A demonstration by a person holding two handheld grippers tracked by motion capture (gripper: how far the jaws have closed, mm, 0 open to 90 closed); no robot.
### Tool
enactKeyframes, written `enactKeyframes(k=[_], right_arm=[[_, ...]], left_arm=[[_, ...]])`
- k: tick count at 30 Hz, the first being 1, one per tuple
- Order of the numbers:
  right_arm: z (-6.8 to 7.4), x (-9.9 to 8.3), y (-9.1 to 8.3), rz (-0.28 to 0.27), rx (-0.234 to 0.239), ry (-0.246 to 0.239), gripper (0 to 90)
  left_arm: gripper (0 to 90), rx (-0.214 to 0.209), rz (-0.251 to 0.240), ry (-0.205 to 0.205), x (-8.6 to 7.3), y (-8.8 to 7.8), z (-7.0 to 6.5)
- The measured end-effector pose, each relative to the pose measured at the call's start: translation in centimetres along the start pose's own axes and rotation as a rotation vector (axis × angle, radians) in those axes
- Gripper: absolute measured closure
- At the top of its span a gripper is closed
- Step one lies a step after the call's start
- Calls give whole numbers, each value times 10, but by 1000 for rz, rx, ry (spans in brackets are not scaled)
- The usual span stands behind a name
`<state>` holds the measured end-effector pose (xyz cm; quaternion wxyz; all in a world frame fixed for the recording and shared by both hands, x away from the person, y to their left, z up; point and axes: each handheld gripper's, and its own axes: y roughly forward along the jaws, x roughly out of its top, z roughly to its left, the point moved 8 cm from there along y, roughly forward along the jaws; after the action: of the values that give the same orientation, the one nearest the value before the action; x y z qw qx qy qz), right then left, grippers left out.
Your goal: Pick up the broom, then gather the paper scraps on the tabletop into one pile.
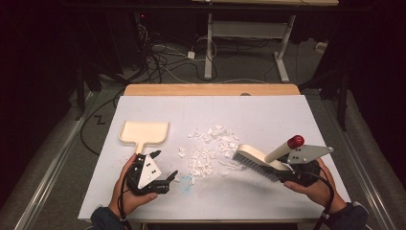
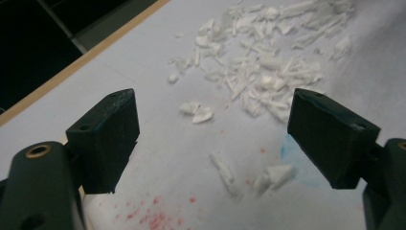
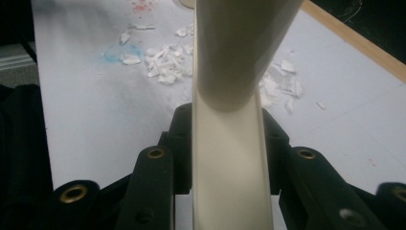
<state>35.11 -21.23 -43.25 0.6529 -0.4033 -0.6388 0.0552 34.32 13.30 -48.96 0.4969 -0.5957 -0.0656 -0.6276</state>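
A cream dustpan [image 1: 143, 132] lies flat at the left of the white sheet, its short handle pointing toward me. My left gripper [image 1: 165, 164] sits just to the near right of that handle, jaws wide open with nothing between them. In the left gripper view it [image 2: 213, 103] faces a pile of white scraps [image 2: 268, 62], a few stray bits lying close by. The scraps [image 1: 210, 148] are spread over the sheet's middle. My right gripper [image 1: 286, 168] is shut on a cream brush [image 1: 261, 158] with a red-tipped handle, bristles down at the pile's right edge. The brush [image 3: 230, 158] is clamped between the right gripper [image 3: 229, 148] jaws.
The white sheet [image 1: 268, 110] covers a wooden table whose bare far edge [image 1: 210, 89] shows. A blue smudge [image 1: 186, 190] and red specks [image 2: 153, 215] mark the sheet near my left hand. Cables and desk legs stand on the dark floor beyond.
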Motion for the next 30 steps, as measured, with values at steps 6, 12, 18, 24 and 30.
enactKeyframes(k=[6,12,18,24,30], right_arm=[[-14,-1,-3,10,-63,31,679],[-30,-2,-5,16,-121,60,679],[-56,-9,-2,55,-212,103,679],[-85,-22,7,121,-282,133,680],[-104,-23,17,148,-352,129,680]], left_arm=[[171,27,48,-25,-25,-5,1],[171,41,66,-57,-38,-10,2],[171,50,84,-59,-44,-13,0],[171,57,73,-64,-45,-14,2],[171,56,83,-60,-48,-13,3]])
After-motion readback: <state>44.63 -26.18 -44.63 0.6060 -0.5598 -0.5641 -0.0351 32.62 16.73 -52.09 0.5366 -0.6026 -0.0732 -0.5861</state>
